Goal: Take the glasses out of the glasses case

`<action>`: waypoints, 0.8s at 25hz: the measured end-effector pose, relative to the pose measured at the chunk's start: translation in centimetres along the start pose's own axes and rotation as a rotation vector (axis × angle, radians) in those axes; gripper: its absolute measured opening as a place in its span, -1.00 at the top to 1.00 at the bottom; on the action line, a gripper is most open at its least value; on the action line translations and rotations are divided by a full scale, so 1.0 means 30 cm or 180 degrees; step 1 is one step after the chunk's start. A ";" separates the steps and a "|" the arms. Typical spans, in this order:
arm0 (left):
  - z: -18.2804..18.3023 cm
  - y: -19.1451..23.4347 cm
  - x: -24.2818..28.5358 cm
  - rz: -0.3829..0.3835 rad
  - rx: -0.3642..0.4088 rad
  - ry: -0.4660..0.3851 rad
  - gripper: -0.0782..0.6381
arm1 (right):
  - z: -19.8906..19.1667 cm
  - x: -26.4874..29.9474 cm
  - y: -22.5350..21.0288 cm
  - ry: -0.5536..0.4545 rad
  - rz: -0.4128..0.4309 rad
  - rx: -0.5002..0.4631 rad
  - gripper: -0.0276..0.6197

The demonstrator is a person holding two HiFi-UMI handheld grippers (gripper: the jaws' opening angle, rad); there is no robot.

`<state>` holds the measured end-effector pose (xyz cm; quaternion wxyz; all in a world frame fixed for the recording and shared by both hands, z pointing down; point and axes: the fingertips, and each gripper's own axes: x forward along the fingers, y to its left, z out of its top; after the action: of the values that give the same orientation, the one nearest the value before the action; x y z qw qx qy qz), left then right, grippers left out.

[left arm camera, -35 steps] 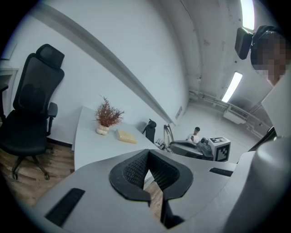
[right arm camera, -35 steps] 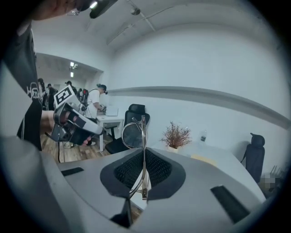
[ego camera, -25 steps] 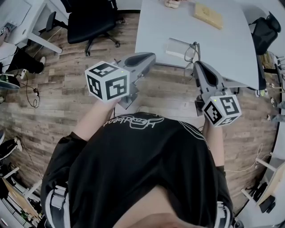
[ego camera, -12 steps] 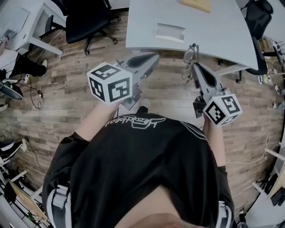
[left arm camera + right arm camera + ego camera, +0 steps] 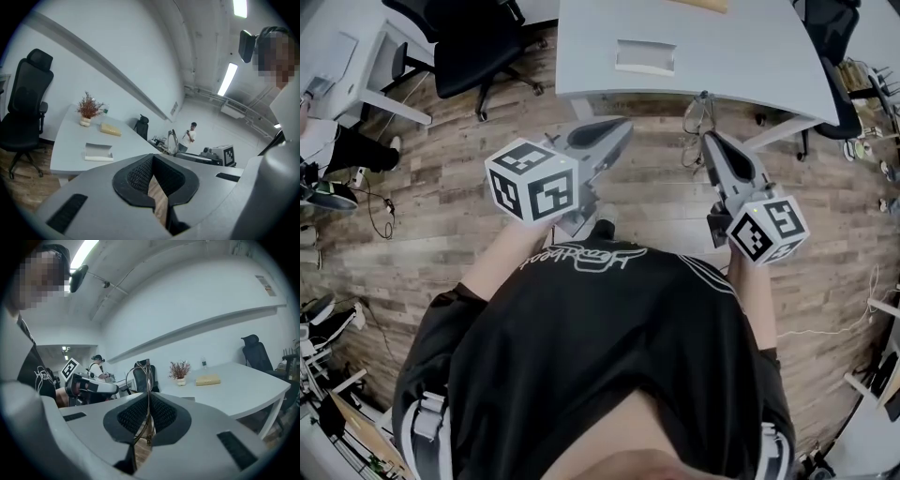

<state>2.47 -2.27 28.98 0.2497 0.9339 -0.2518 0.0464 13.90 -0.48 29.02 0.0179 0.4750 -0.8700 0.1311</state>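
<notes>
Head view: my left gripper (image 5: 622, 127) and right gripper (image 5: 710, 141) are both held above the wood floor (image 5: 441, 197), in front of the grey table (image 5: 750, 56). The glasses (image 5: 696, 120) hang at the right gripper's tip, near the table's front edge. The white glasses case (image 5: 645, 58) lies on the table, apart from them. Left gripper view: my jaws meet at their tips with nothing between them, and the glasses case (image 5: 98, 152) lies on the table beyond. Right gripper view: my jaws are clamped on a thin wire part of the glasses (image 5: 148, 378), and the frame rises above the pads.
</notes>
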 end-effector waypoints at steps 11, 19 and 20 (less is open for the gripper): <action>0.024 -0.003 0.027 -0.0057 0.0035 0.0011 0.76 | 0.015 0.004 0.000 0.0003 0.0000 -0.0043 0.86; 0.033 0.036 0.048 -0.0048 0.0006 0.0037 0.76 | 0.004 0.039 -0.021 0.0034 0.0003 0.0008 0.86; 0.032 0.042 0.050 -0.0044 0.0003 0.0041 0.76 | 0.002 0.044 -0.023 0.0038 0.0007 0.0013 0.86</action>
<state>3.12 -4.36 29.03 0.2512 0.9353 -0.2438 0.0509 13.74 -1.94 29.31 0.0220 0.4732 -0.8701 0.1356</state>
